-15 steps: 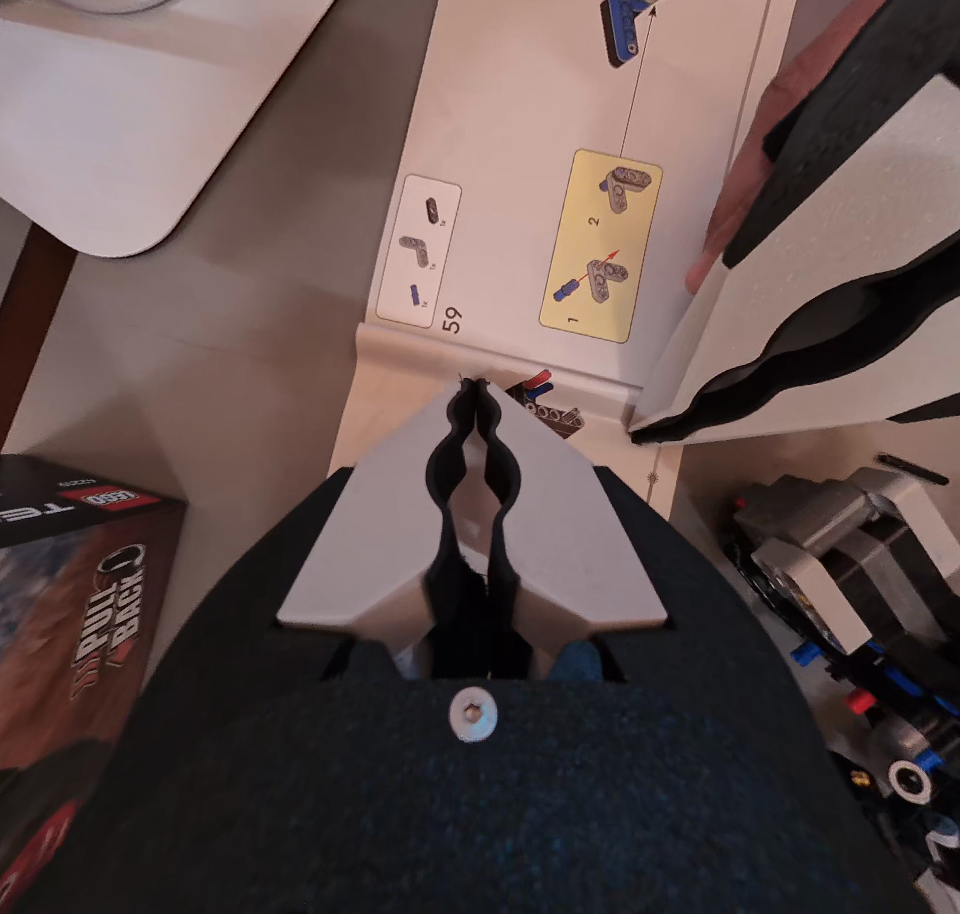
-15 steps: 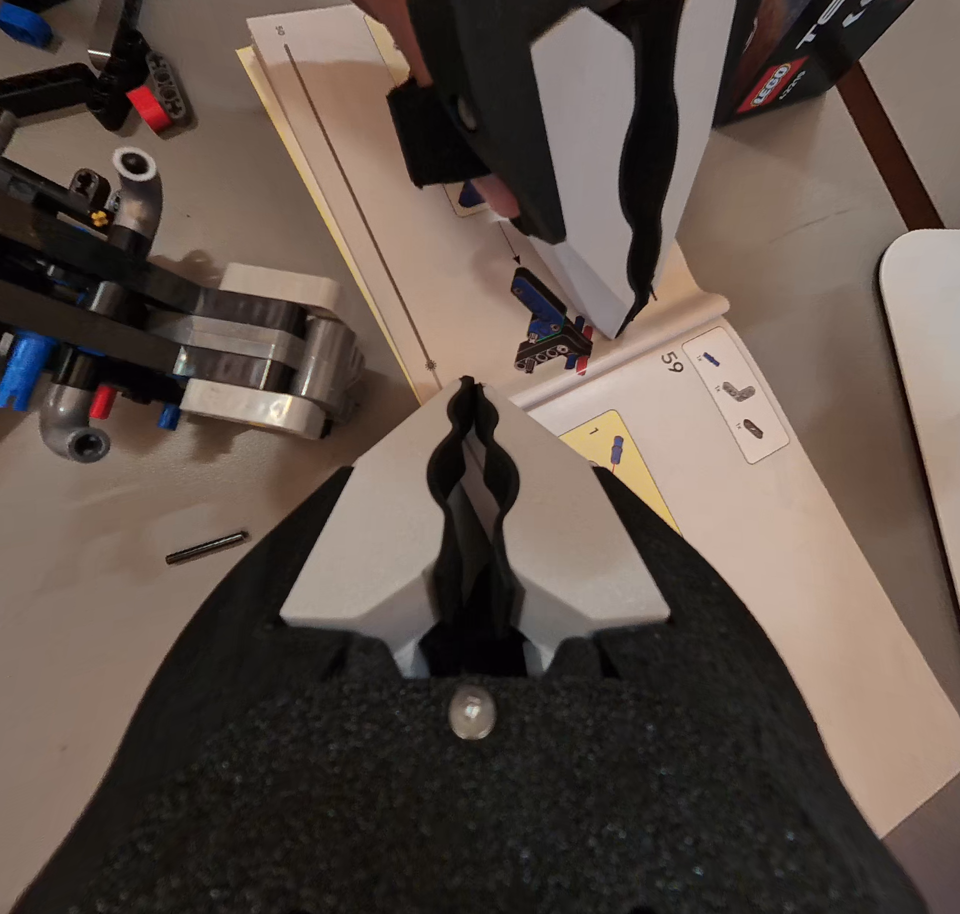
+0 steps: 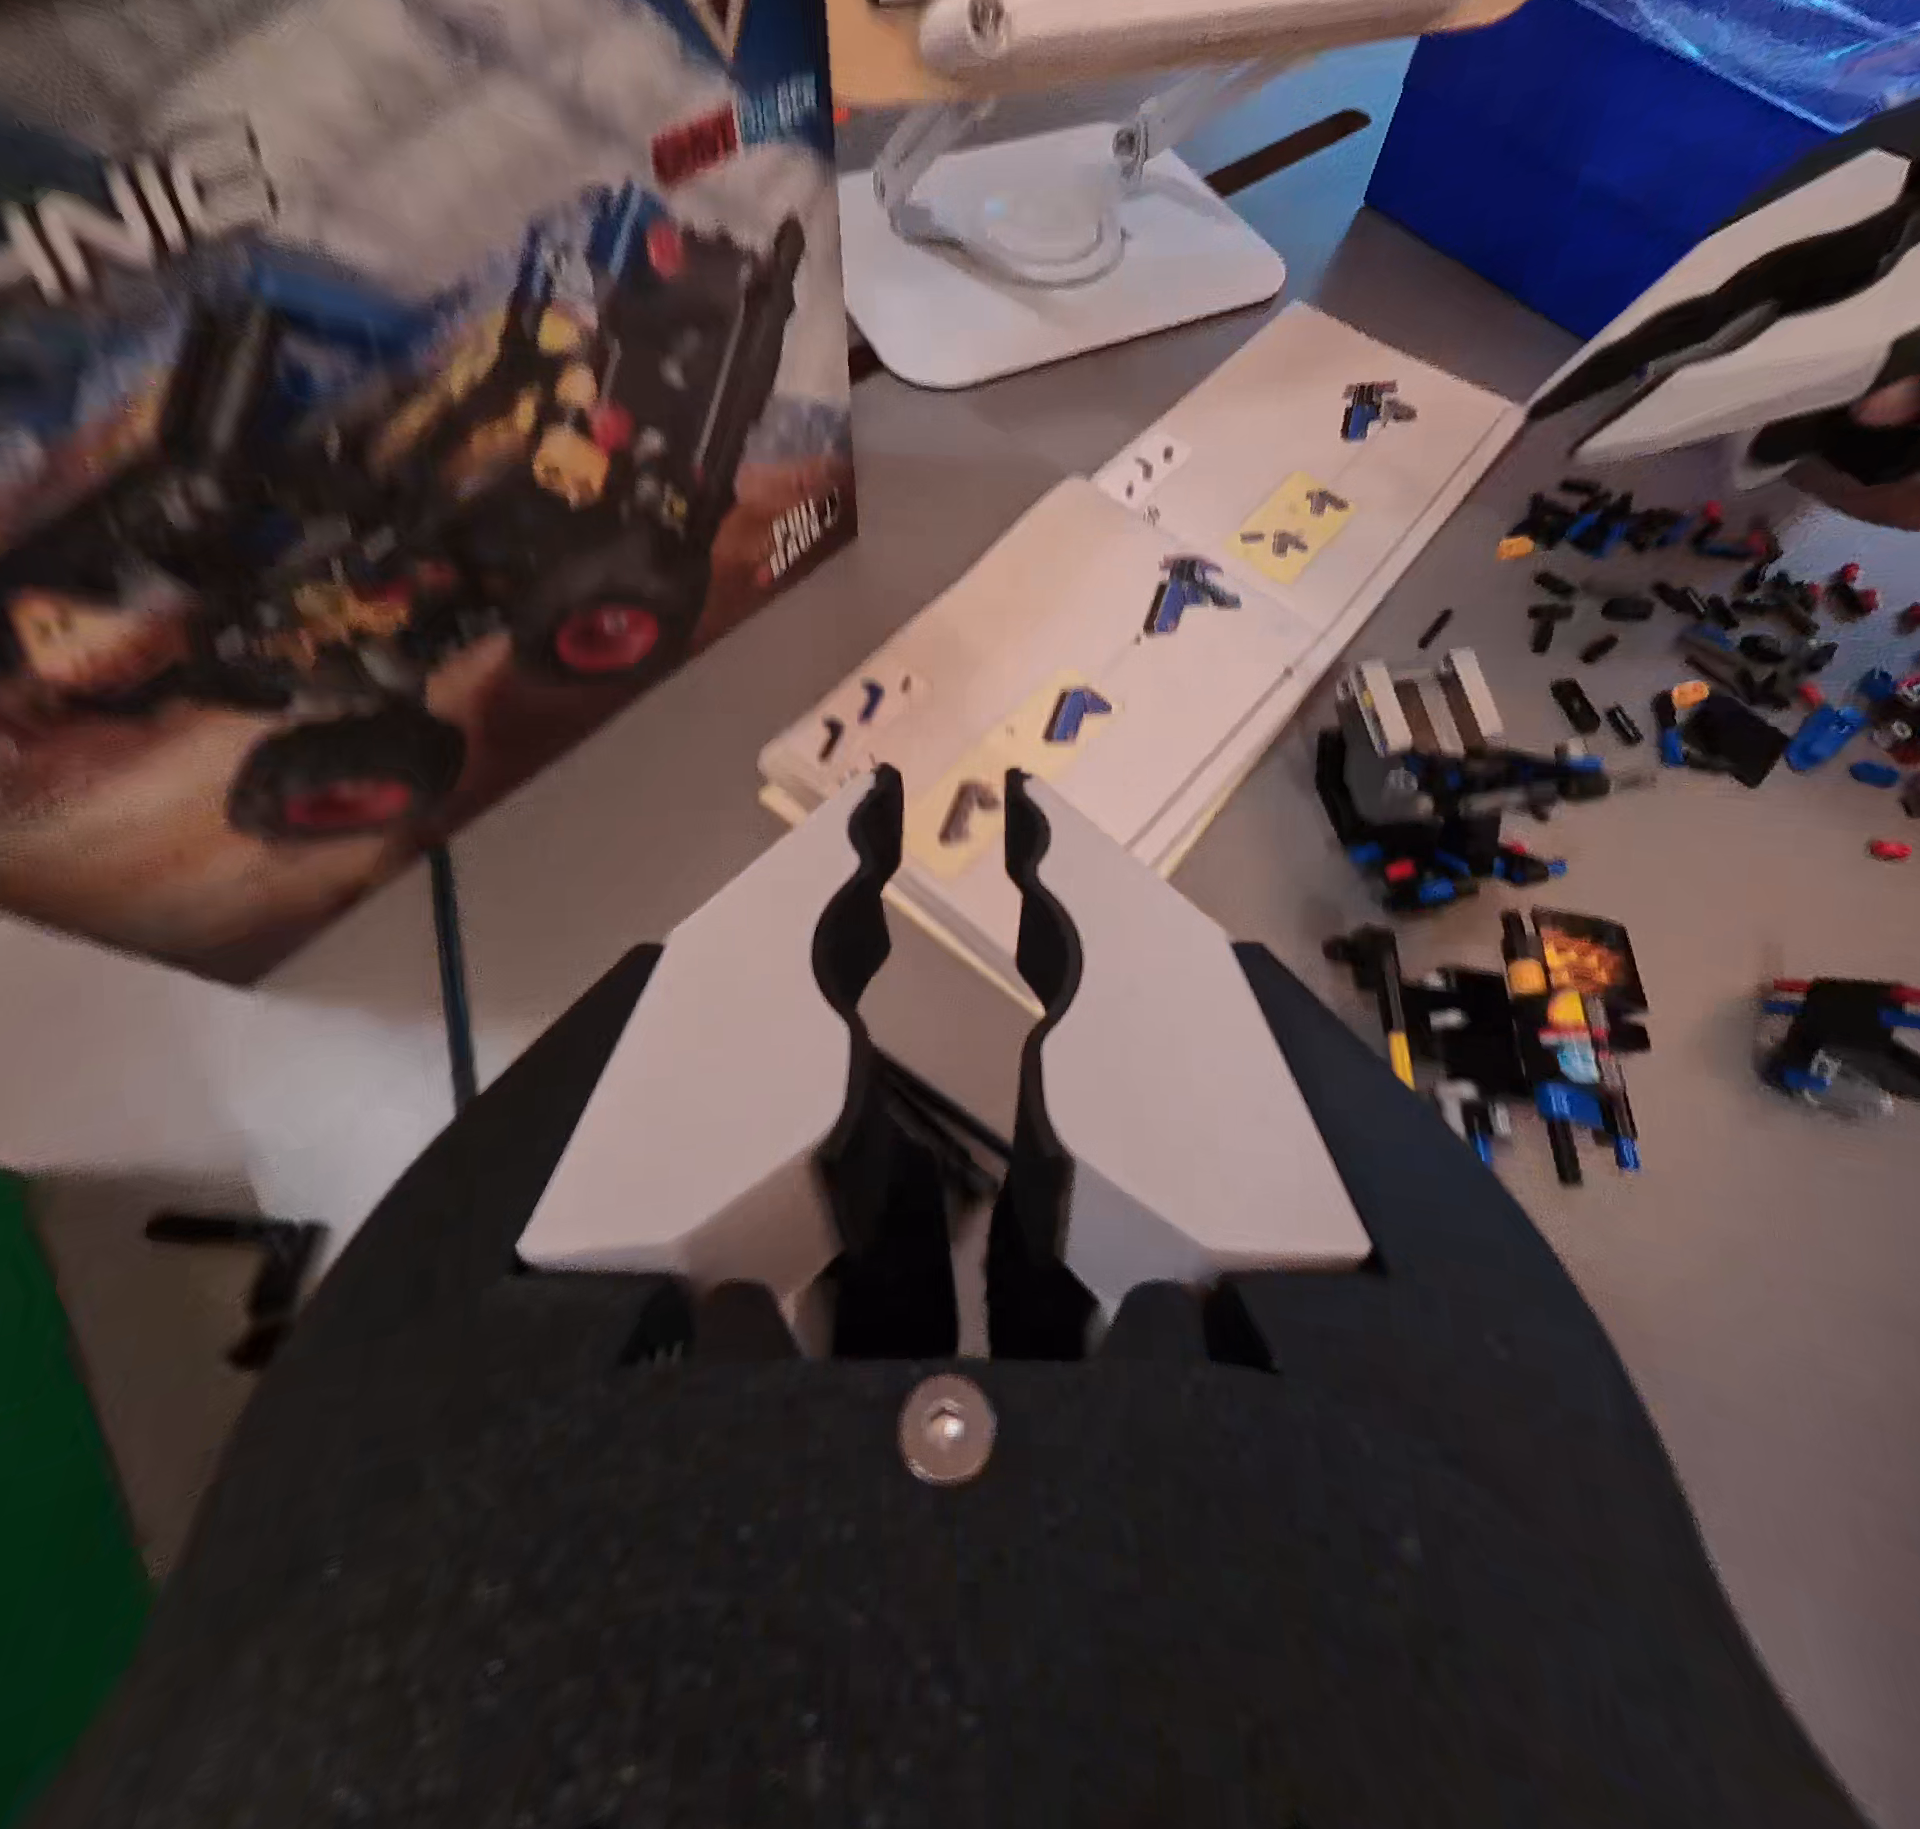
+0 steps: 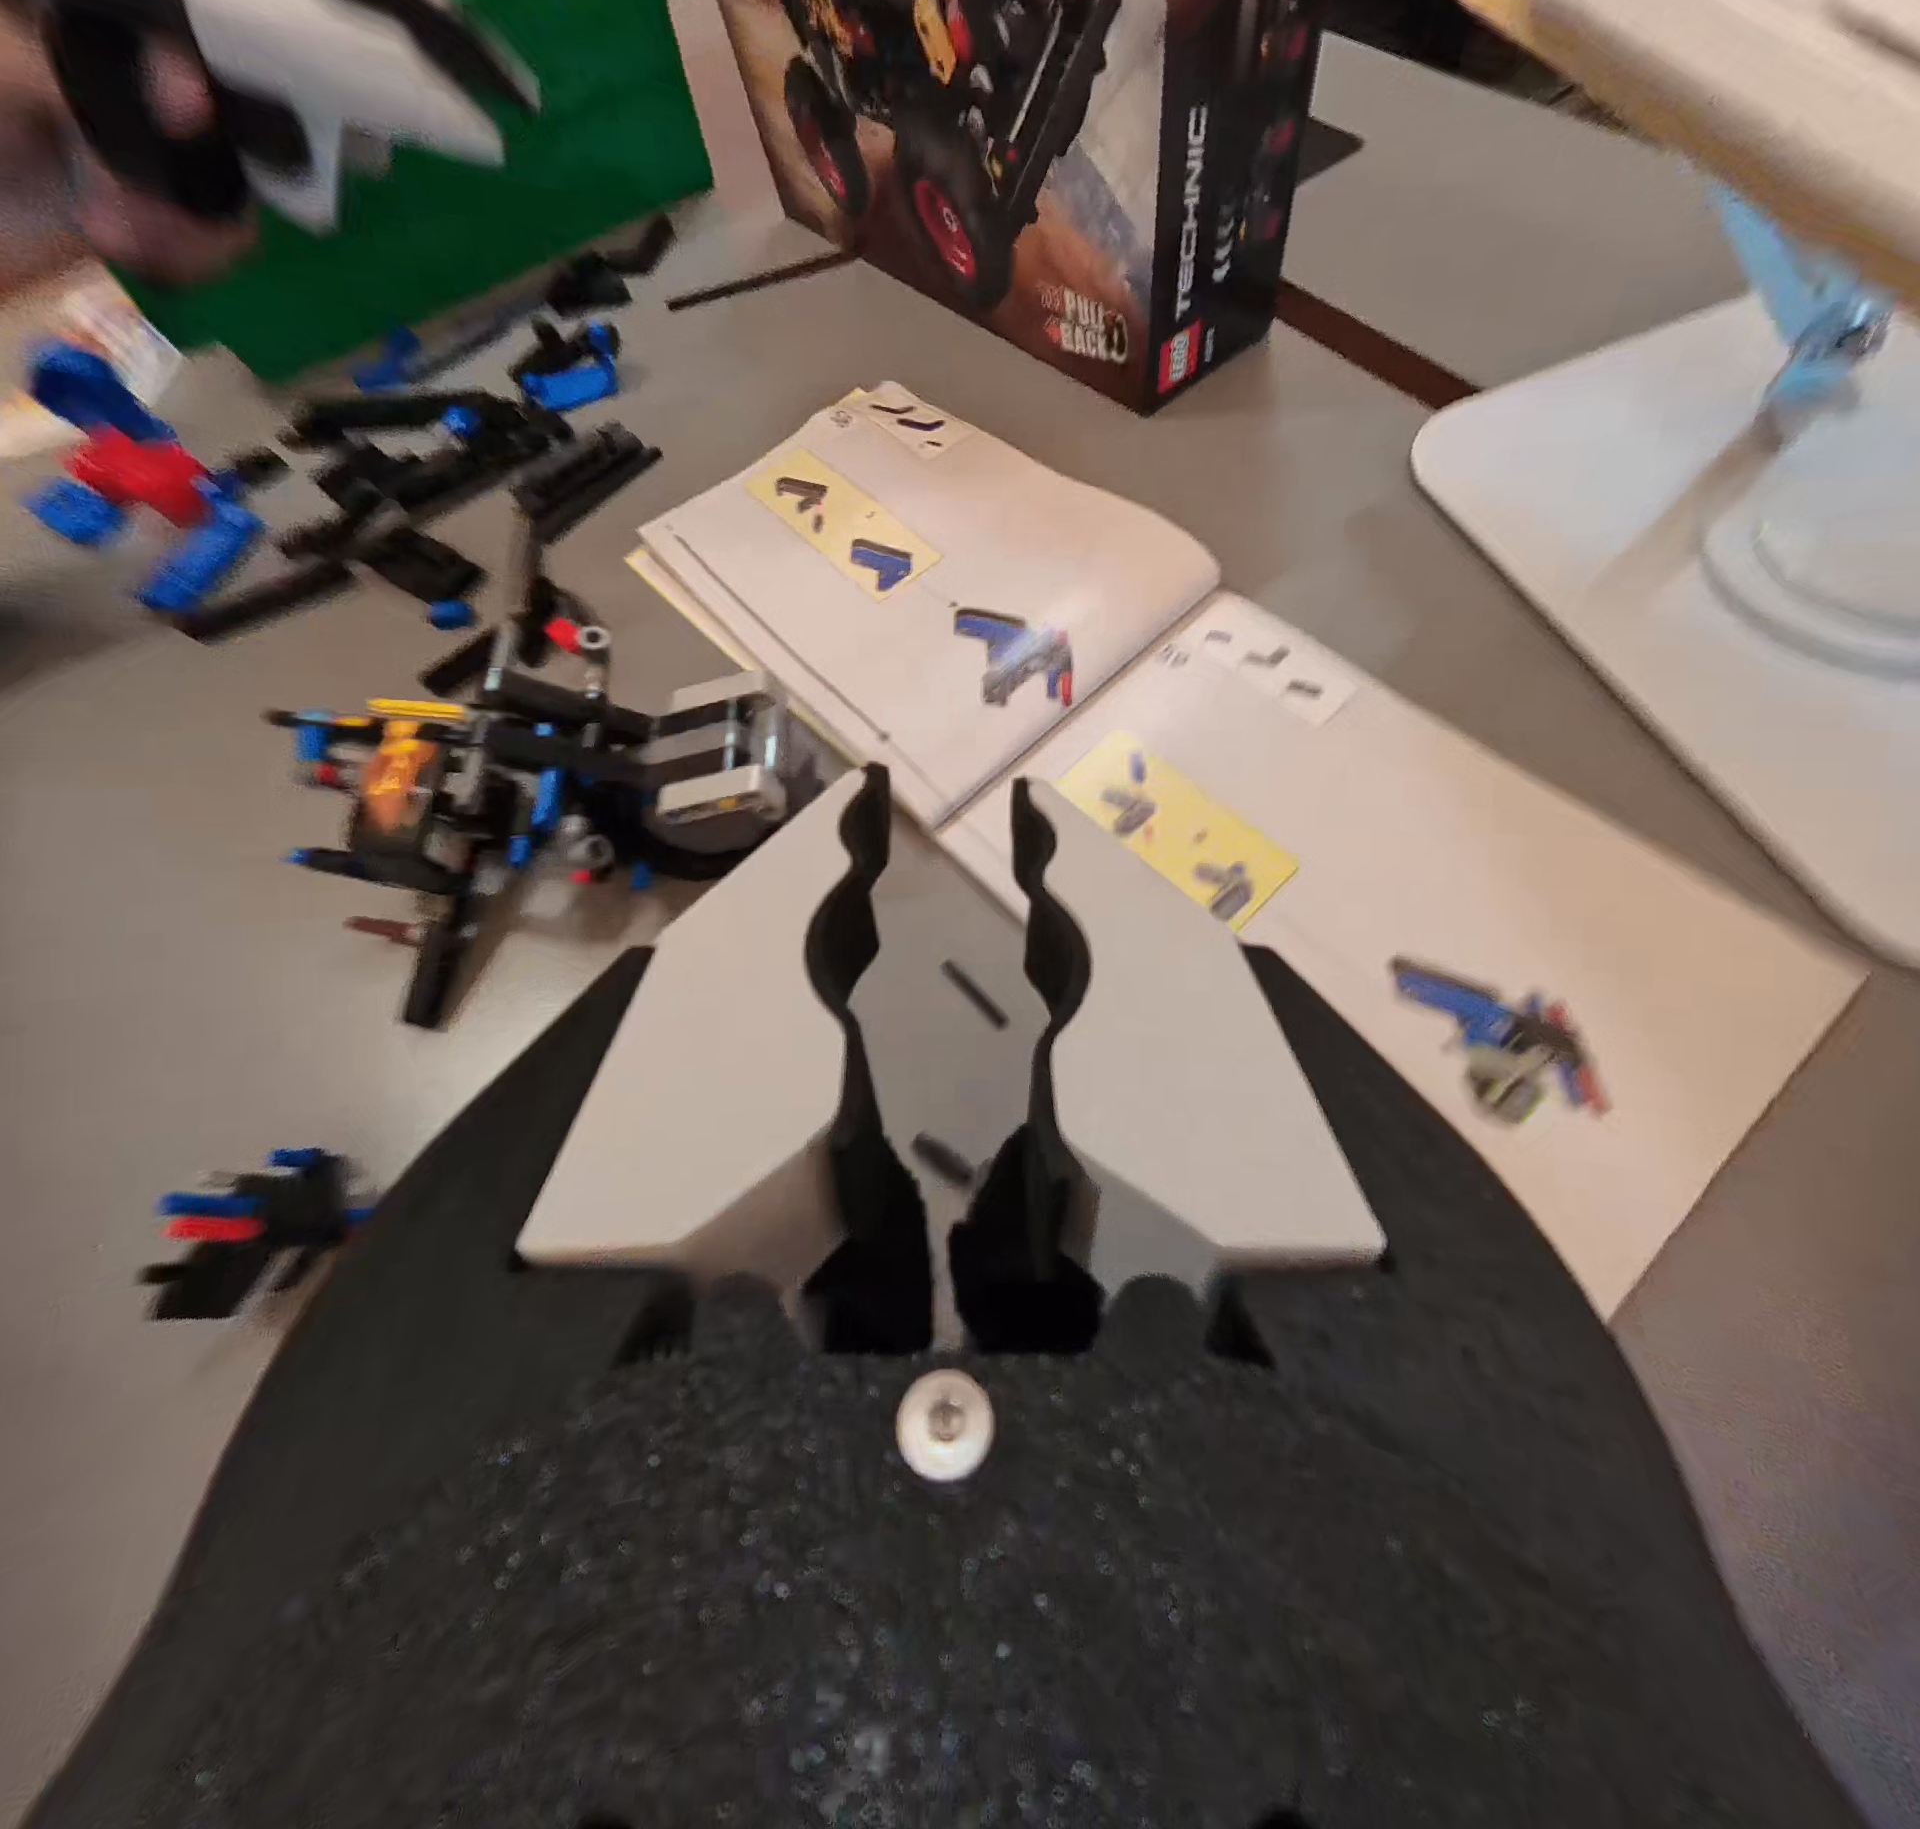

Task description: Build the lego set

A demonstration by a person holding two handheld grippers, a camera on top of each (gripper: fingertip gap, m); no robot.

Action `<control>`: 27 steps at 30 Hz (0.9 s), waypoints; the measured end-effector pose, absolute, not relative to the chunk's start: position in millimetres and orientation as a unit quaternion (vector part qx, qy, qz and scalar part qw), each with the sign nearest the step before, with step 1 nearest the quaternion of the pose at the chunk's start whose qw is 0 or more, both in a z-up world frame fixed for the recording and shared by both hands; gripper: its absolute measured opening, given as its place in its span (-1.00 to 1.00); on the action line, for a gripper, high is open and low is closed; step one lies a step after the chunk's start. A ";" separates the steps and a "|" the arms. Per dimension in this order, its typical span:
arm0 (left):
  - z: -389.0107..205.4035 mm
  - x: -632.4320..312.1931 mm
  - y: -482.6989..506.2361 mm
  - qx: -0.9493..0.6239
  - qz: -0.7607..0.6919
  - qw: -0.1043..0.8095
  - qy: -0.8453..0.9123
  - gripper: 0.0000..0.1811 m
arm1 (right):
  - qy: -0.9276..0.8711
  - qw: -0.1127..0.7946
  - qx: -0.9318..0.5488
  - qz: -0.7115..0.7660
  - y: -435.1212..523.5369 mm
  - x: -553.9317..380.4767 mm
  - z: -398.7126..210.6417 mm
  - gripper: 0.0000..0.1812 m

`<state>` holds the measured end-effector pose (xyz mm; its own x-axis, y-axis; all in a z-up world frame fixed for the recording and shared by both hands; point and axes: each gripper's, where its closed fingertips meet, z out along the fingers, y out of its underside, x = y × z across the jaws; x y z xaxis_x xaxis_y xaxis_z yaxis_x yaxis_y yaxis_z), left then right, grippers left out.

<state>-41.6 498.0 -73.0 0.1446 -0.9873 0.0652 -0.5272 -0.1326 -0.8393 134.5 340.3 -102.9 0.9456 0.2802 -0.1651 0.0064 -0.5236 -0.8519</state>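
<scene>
Left wrist view shows the left gripper (image 3: 945, 792) held above the bench (image 3: 1714, 1364), jaws apart and empty, over the near page of the open booklet (image 3: 1195, 636). Beside the booklet sits the half-built model (image 3: 1423, 771), loose parts (image 3: 1704, 595) scattered beyond it (all a bit blurred). Across from it the right gripper (image 4: 940, 792) also gapes with nothing in it; the box (image 4: 1039, 148) stands behind the booklet.

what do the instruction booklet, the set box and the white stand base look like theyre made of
Instruction booklet: thin matte paper; the open pages curl at the fold. Set box: printed cardboard, probably semi-gloss, with crisp folded edges. White stand base: smooth and evenly white, likely painted metal or plastic; the look leaves it open.
</scene>
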 end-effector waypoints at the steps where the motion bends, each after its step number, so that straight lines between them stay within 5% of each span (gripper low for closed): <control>1: -81.3 -51.2 492.5 -0.677 -0.335 0.348 0.556 -0.81 | -0.060 0.489 -0.855 0.163 331.7 134.8 -103.9 -0.74; 16: -140.3 -102.2 530.6 -0.706 -0.190 0.396 0.555 -0.77 | -0.056 0.520 -0.844 0.116 305.7 134.7 -121.4 -0.67; 27: -111.6 -150.8 583.3 -0.726 -0.121 0.451 0.504 -0.77 | -0.095 0.522 -0.844 0.082 299.1 126.5 -121.3 -0.69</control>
